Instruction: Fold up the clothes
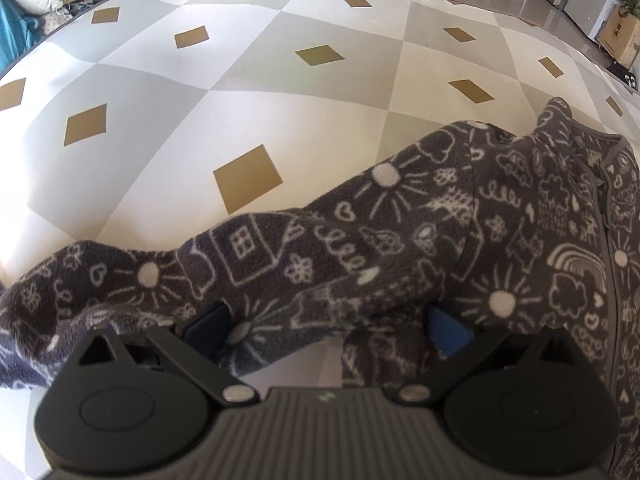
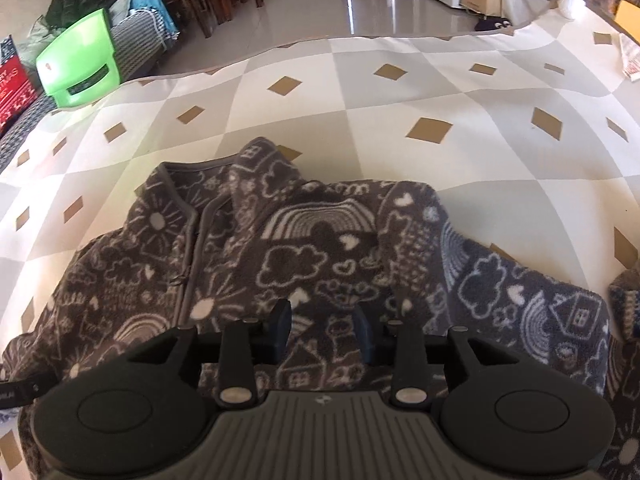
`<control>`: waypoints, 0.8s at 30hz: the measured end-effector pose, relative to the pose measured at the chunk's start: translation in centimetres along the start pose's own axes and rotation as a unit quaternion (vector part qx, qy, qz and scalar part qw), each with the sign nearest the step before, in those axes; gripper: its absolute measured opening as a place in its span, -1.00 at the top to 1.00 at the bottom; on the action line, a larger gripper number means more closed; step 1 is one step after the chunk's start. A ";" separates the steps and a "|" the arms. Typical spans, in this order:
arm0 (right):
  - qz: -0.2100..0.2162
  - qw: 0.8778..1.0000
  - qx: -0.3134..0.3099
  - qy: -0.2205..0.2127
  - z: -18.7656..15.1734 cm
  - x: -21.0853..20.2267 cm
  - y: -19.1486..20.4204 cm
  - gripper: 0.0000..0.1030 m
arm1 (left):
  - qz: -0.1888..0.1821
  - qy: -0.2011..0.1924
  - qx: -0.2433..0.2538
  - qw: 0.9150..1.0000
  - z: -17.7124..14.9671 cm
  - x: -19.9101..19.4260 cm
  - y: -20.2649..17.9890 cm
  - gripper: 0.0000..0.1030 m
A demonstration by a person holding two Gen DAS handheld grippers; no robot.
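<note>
A grey fleece jacket (image 2: 304, 248), printed all over with white doodles of suns, clouds, rainbows and houses, lay spread on a checked cloth (image 2: 400, 92) of cream and grey diamonds with small tan squares.

In the left wrist view, the left gripper (image 1: 326, 330) pointed steeply down with its jaws spread wide. One sleeve (image 1: 256, 256) of the jacket was draped across and over both blue fingertips (image 1: 206, 322), so that the fabric ran between them and partly hid them. Whether the pads pressed on the cloth could not be told. The rest of the jacket stretched away ahead and to the right of this tool.

In the right wrist view, the right gripper (image 2: 322, 330) hung just above the jacket's chest, jaws partly apart, with a clear gap between the dark blue fingertips (image 2: 282, 322) and fleece showing through it, nothing pinched. The collar lay straight ahead of it. A green plastic chair (image 2: 78, 64) stood far ahead to the left, beyond the cloth's edge.
</note>
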State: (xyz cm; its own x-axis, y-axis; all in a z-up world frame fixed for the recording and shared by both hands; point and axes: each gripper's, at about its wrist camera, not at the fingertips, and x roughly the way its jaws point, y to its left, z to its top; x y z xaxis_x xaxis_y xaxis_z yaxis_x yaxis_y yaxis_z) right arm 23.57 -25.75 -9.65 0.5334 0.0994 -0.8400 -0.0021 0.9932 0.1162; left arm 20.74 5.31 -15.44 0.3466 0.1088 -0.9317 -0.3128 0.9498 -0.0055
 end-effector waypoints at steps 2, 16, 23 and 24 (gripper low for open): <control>0.010 1.000 -0.016 0.006 -0.4 -0.1 0.7 0.35 | 0.013 -0.003 -0.008 1.000 0.1 0.0 0.2 -1.00; 0.038 0.994 -0.093 0.036 -3.1 -1.4 1.5 0.30 | 0.072 -0.039 0.031 0.996 -0.6 -1.9 -1.9 -1.00; 0.078 0.990 -0.089 0.073 -4.5 -2.0 0.3 0.30 | 0.028 -0.038 0.079 0.996 -2.5 -3.5 -3.5 -1.00; 0.072 0.990 -0.092 0.077 -4.8 -1.9 0.3 0.30 | 0.022 -0.034 0.091 0.995 -2.9 -3.5 -3.8 -1.00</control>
State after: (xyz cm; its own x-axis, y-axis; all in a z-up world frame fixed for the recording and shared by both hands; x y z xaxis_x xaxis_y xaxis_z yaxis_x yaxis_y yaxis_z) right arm 18.47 -25.36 -10.54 0.3815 0.2341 -0.8943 -0.2301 0.9610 0.1534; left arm 18.16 0.44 -13.22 0.3971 0.1651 -0.9028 -0.1655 0.9804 0.1065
